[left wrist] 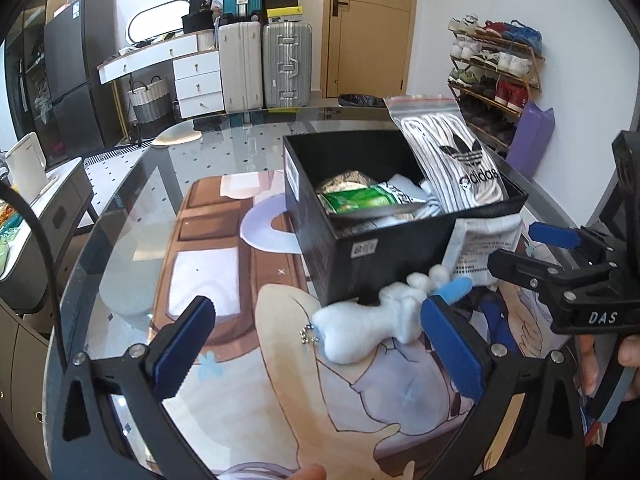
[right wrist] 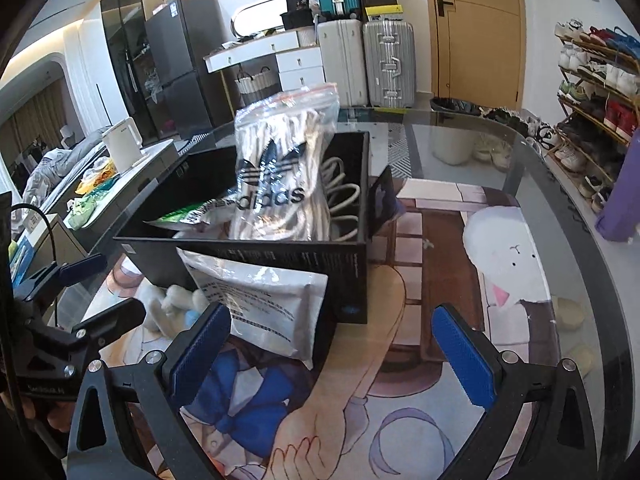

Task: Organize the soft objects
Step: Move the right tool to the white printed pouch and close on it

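Note:
A black shoe box (left wrist: 384, 252) (right wrist: 280, 264) stands open on the glass table. In it are a clear Adidas bag of white laces (left wrist: 456, 160) (right wrist: 280, 176) and a green packet (left wrist: 356, 200) (right wrist: 188, 214). A white flat packet (left wrist: 480, 248) (right wrist: 272, 312) leans on the box's near wall. A white plush toy with a bead chain (left wrist: 368, 328) (right wrist: 176, 300) lies on the table by the box. My left gripper (left wrist: 320, 344) is open, its right finger beside the plush. My right gripper (right wrist: 332, 352) (left wrist: 516, 256) is open, its left finger by the white packet.
The round glass table (left wrist: 132, 216) (right wrist: 520, 152) covers a cartoon-printed mat. Its far edge faces suitcases (left wrist: 264, 64), a white desk and a shoe rack (right wrist: 592, 92). A purple bag (right wrist: 620, 192) stands at the table's right edge.

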